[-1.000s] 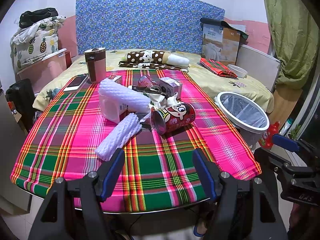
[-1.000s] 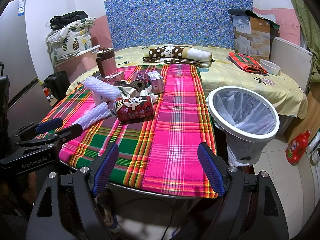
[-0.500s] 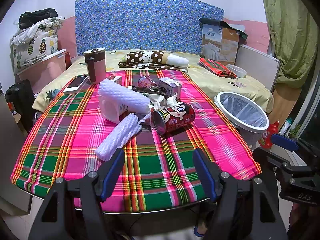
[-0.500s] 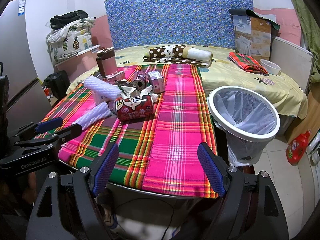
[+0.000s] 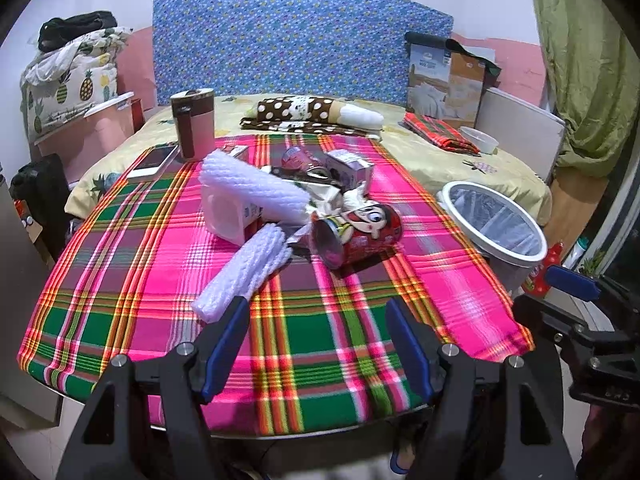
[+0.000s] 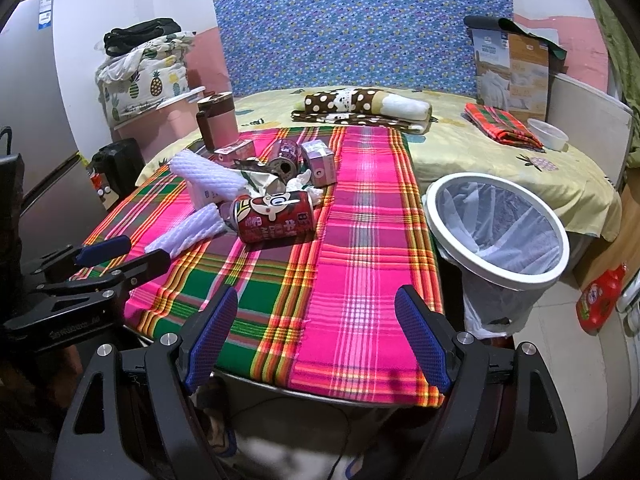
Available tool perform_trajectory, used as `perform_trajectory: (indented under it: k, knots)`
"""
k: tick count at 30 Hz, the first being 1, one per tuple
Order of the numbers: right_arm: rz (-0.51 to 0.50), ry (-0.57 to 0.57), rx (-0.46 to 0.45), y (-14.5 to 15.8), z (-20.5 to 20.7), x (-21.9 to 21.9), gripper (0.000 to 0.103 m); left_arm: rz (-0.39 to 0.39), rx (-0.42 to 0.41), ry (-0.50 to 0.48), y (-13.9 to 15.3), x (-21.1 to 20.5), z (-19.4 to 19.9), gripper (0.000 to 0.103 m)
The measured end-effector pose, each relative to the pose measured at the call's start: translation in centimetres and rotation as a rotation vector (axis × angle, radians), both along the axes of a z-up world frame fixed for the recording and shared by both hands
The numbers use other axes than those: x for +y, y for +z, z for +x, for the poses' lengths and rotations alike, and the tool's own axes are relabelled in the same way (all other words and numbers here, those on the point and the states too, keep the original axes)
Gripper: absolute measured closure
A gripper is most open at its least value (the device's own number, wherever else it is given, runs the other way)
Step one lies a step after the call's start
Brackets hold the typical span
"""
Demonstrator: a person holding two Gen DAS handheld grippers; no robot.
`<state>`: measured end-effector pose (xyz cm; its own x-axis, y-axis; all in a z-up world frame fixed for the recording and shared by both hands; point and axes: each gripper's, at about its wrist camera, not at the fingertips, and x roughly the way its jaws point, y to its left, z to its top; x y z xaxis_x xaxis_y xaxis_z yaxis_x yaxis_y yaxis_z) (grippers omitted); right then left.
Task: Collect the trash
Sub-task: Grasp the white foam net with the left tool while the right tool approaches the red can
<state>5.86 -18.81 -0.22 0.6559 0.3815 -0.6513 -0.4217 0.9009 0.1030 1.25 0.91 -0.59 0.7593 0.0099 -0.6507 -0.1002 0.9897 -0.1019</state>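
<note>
Now both the left gripper [image 5: 318,322] and right gripper [image 6: 316,312] hang spread over the table's [image 6: 352,390] near edge, holding nothing.

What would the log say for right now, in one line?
left gripper: open, empty | right gripper: open, empty | red can: lying on table | bin: beside table | nothing picked up yet

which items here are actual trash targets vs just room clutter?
Job:
red can
foam sleeves
small purple cartons
crumpled wrappers
bin beside the table
left gripper and right gripper, both open and empty

Lying about:
phone
brown and pink jug
polka-dot pillow
white bowl
</note>
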Motion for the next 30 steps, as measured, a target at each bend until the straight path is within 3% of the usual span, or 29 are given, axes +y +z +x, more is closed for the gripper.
perform_trajectory:
  k: [5, 19, 30]
  knots:
    - [0.010, 0.036, 0.017, -0.3, 1.2, 0.7, 0.021, -0.010, 0.020, 0.016, -1.0, 1.8, 1.6, 0.031]
    - [0.008, 0.119, 0.061, -1.4, 5.2, 4.2, 0.021, 0.090, 0.106, 0.042, -5.2, 5.9, 6.8, 0.031]
    - [-0.096, 0.120, 0.035, -2.6, 6.9, 8.1, 0.021, 0.074, 0.138, 0.057, -6.5, 6.4, 6.8, 0.050]
